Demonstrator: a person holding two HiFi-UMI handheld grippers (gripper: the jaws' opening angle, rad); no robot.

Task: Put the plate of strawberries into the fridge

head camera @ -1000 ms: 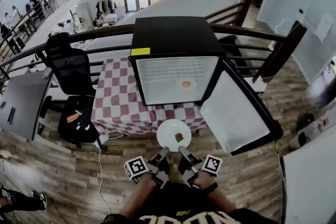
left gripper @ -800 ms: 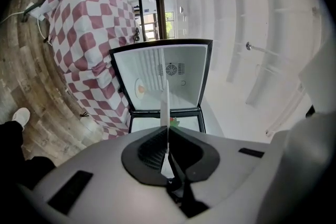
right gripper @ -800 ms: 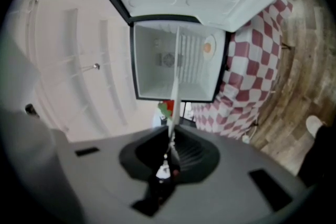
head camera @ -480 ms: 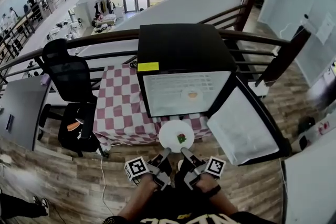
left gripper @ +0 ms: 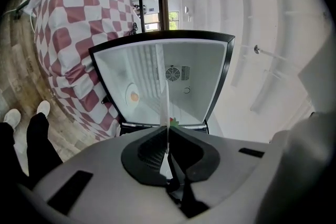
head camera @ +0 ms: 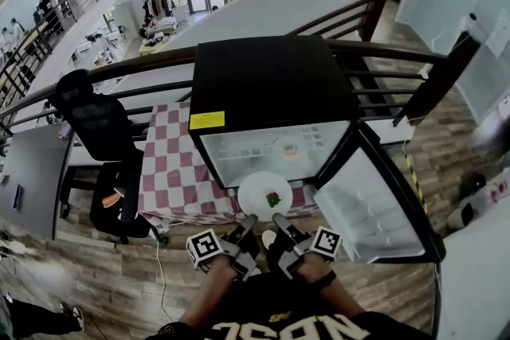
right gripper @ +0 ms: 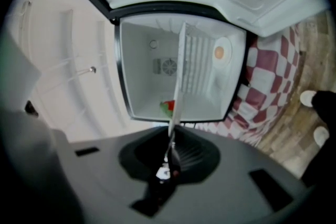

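Observation:
A white plate (head camera: 263,189) with a red strawberry (head camera: 273,199) is held level just in front of the open black fridge (head camera: 263,84). My left gripper (head camera: 249,219) and right gripper (head camera: 269,220) are each shut on its near rim, side by side. In the left gripper view the plate (left gripper: 163,92) shows edge-on between the jaws of the left gripper (left gripper: 168,152). The right gripper view shows the plate (right gripper: 178,76) and strawberry (right gripper: 167,107) above the right gripper (right gripper: 170,152). The fridge's white inside (left gripper: 199,81) lies straight ahead.
The fridge door (head camera: 374,207) stands swung open to the right. Inside, another small plate with an orange item (head camera: 288,149) sits on the shelf. The fridge stands on a table with a checkered cloth (head camera: 171,171). A black office chair (head camera: 100,127) is at the left, a railing (head camera: 398,60) behind.
The person has stepped closer to the fridge. The plate, still held by both grippers, now sits nearer the fridge opening.

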